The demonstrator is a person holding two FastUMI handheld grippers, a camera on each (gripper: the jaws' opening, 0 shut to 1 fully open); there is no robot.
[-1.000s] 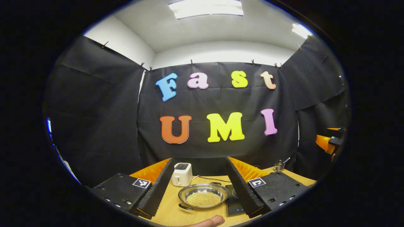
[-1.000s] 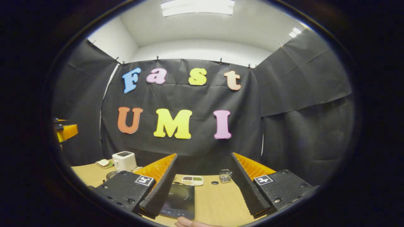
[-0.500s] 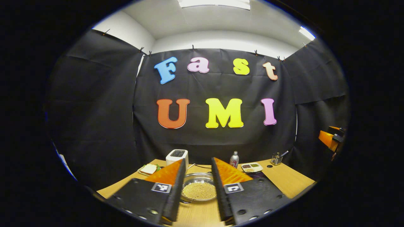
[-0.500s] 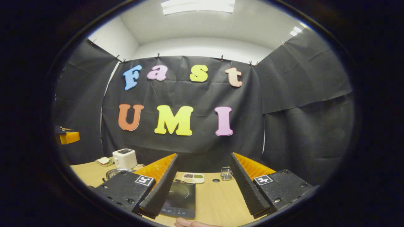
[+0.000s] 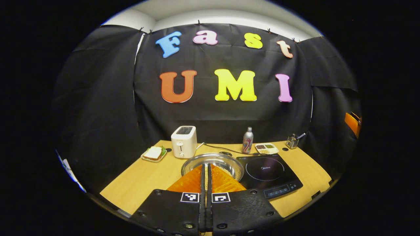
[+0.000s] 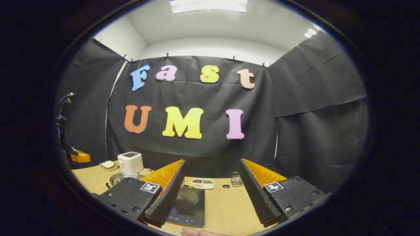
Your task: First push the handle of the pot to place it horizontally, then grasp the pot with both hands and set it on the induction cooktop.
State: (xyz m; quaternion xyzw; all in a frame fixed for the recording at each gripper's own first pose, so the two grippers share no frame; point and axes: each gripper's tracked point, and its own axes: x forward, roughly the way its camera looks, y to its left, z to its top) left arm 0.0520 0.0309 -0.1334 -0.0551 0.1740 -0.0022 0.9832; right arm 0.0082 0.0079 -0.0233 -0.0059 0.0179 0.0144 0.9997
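Note:
A shallow steel pot (image 5: 226, 161) holding small yellowish grains sits mid-table, just left of the black induction cooktop (image 5: 270, 172). My left gripper (image 5: 206, 166) is shut with nothing between its fingers, and its tips cover the pot's near rim, so the handle is hidden. In the right gripper view the pot (image 6: 123, 178) lies at the left and the cooktop (image 6: 189, 203) lies low between the fingers. My right gripper (image 6: 211, 165) stands open and empty above the table. The left gripper (image 6: 78, 158) shows far off at the left edge, and the right gripper (image 5: 352, 122) at the right edge.
A white toaster (image 5: 183, 141) with its cord and a sandwich plate (image 5: 153, 153) stand behind the pot on the left. A bottle (image 5: 247, 140), a divided dish (image 5: 266, 148) and a wire holder (image 5: 291, 141) line the back. A fingertip (image 6: 197, 232) shows at the bottom.
My left gripper's fingers closed from wide open to shut, and its view tipped down to take in more of the table. The right gripper barely moved.

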